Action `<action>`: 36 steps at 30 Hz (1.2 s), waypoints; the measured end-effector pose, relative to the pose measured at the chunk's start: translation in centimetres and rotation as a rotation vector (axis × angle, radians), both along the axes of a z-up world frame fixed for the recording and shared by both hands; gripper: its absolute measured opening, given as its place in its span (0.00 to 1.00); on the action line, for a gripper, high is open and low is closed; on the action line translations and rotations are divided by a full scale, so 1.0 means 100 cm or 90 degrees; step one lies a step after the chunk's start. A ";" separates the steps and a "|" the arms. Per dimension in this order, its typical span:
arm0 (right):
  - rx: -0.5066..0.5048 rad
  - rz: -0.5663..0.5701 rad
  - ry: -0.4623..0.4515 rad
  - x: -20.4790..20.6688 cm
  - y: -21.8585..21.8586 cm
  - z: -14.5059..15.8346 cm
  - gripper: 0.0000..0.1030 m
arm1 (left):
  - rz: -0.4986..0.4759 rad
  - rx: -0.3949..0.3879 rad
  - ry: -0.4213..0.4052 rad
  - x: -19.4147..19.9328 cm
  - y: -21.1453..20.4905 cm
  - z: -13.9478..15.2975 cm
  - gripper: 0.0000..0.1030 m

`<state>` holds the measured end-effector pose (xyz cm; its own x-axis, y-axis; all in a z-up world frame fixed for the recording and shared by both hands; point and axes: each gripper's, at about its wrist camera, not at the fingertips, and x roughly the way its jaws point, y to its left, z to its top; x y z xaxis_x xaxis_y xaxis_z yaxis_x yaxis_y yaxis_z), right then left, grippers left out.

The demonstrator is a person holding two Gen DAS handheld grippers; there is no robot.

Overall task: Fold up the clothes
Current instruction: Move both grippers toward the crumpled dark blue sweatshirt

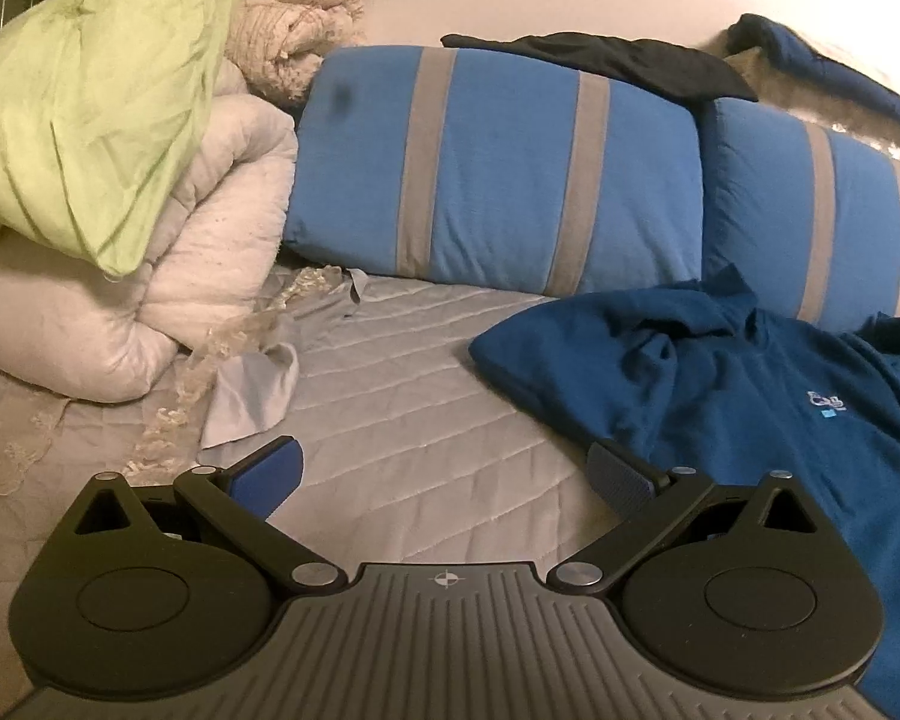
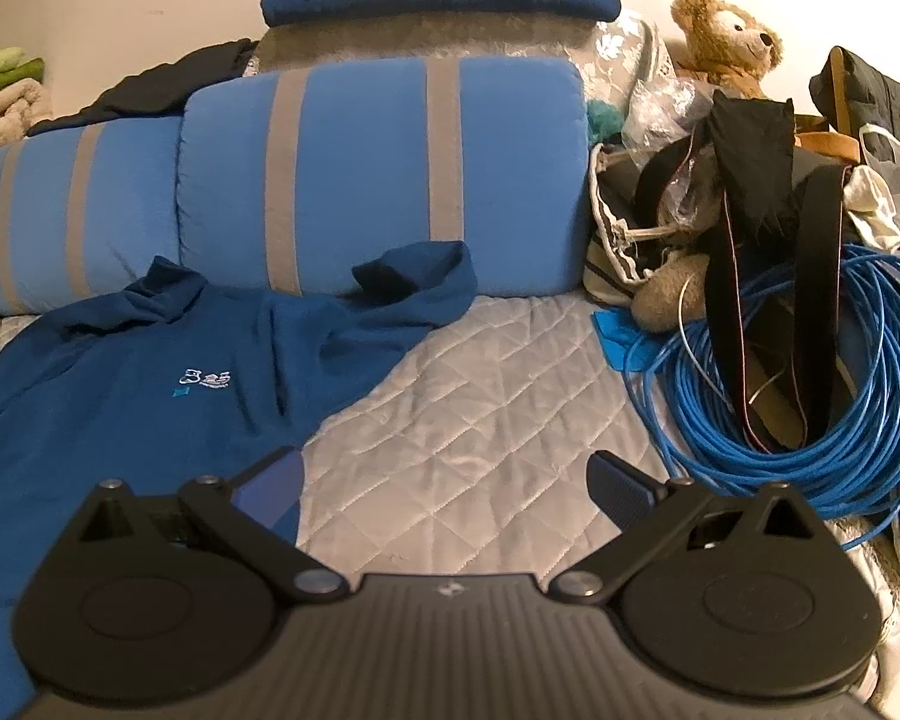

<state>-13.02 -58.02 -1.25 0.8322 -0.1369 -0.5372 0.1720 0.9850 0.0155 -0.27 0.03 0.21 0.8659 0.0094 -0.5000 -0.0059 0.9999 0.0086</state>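
A dark blue sweatshirt lies chest-up and unfolded on the quilted bed, its collar toward the striped blue bolsters along the far edge and its hem running toward the near edge. So its long axis runs far-to-near, roughly in line with both cameras.

The garment sits between the two hands. From the left claw it lies to the right, and that claw's right finger is over or just beside the fabric's edge. From the right claw it lies to the left, with the left finger over the body of the shirt. Both claws are spread wide and grasp nothing.

One sleeve trails out to the right toward the bolsters, nearer the right hand; the other side is bunched up against the bolsters, nearer the left, though whether that lump is a sleeve or a fold of the body is hard to say here. Each hand probably suits the side edge next to it.

A coil of blue cable crowds the bed's right edge.
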 end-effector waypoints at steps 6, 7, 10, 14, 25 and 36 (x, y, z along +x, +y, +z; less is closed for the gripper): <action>-0.018 0.009 -0.003 -0.003 0.008 0.005 1.00 | 0.024 -0.033 0.007 -0.019 0.002 0.014 1.00; -0.021 0.011 -0.004 -0.003 0.009 0.006 1.00 | 0.028 -0.037 0.009 -0.022 0.002 0.017 1.00; -0.021 0.024 -0.008 -0.008 0.007 0.006 1.00 | 0.021 -0.037 0.021 -0.033 0.004 0.029 1.00; 0.007 0.046 0.008 -0.016 0.004 0.007 1.00 | 0.000 -0.055 0.041 -0.043 0.012 0.043 1.00; 0.084 0.106 0.054 -0.037 -0.002 0.011 1.00 | -0.079 -0.141 0.065 -0.073 0.029 0.053 1.00; 0.181 0.128 0.073 -0.071 -0.001 0.007 1.00 | -0.114 -0.161 0.038 -0.092 0.026 0.061 1.00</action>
